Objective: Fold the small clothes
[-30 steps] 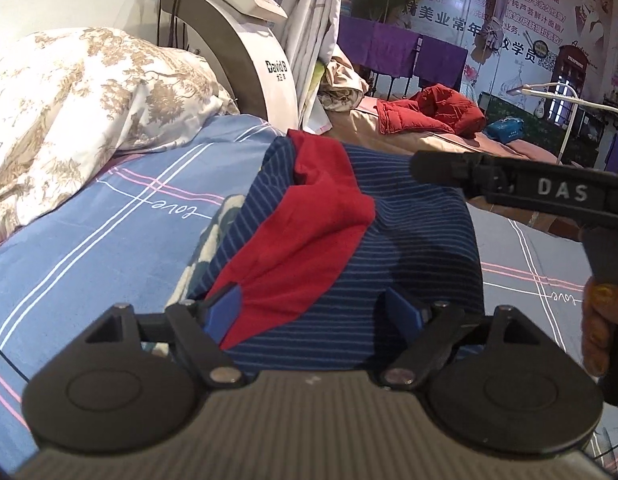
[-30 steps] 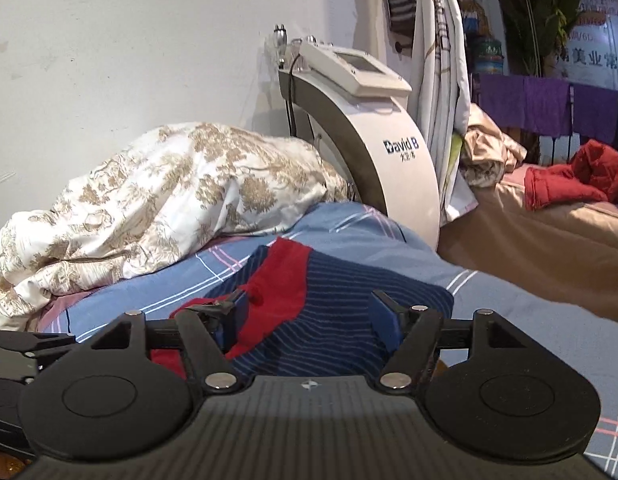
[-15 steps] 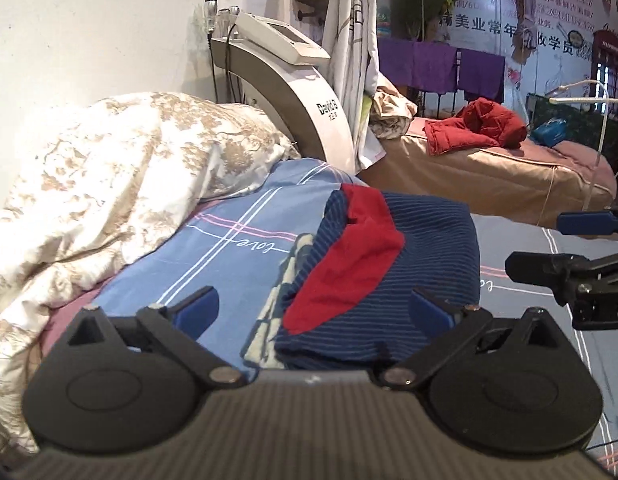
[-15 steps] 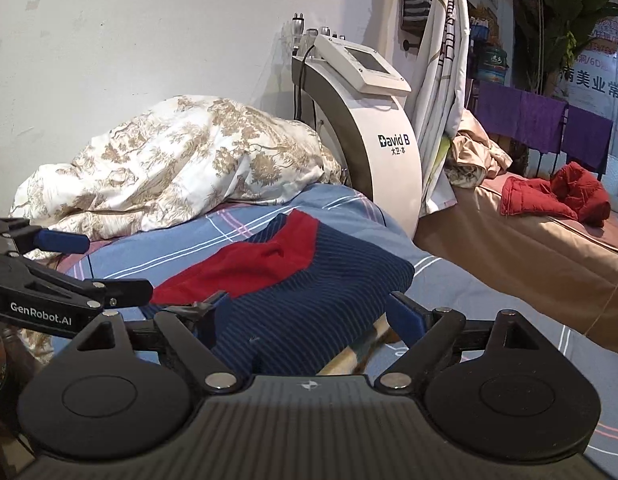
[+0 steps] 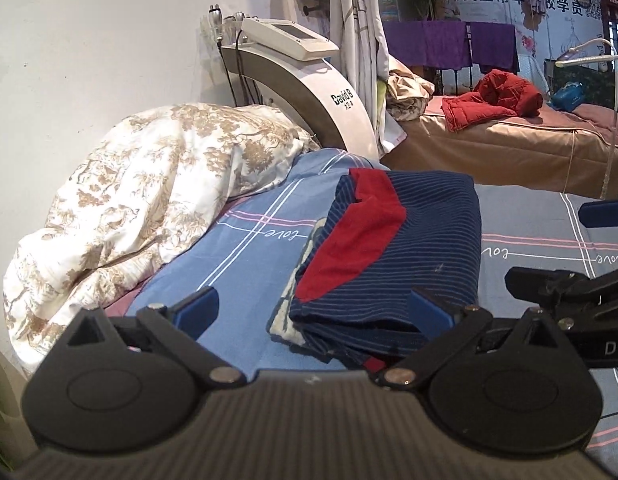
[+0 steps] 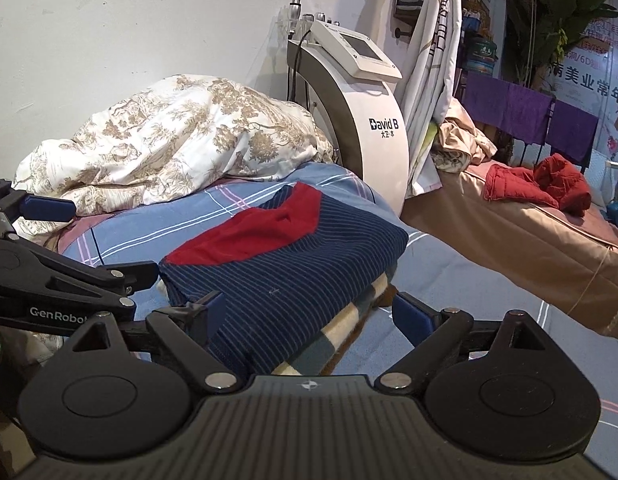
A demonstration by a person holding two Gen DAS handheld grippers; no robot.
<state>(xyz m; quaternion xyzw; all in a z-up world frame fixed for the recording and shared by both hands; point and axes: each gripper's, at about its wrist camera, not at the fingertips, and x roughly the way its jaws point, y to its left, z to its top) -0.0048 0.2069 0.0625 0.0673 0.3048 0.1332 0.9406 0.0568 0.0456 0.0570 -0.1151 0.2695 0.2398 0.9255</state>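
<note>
Left wrist view
Left gripper point(image 5: 313, 304): jaws wide apart, holding nothing.
Striped garment point(image 5: 409, 256): folded, navy with a red panel, lying on the blue bedsheet point(image 5: 249, 256) just ahead of the fingers.

Right wrist view
Right gripper point(image 6: 311, 312): jaws spread, empty.
Striped garment point(image 6: 285, 276): between the fingers, on top of a checked cloth point(image 6: 341, 336).

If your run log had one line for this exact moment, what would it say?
stage: fold apparently done | navy striped garment: folded on plaid garment | left gripper: open, empty | right gripper: open, empty
</note>
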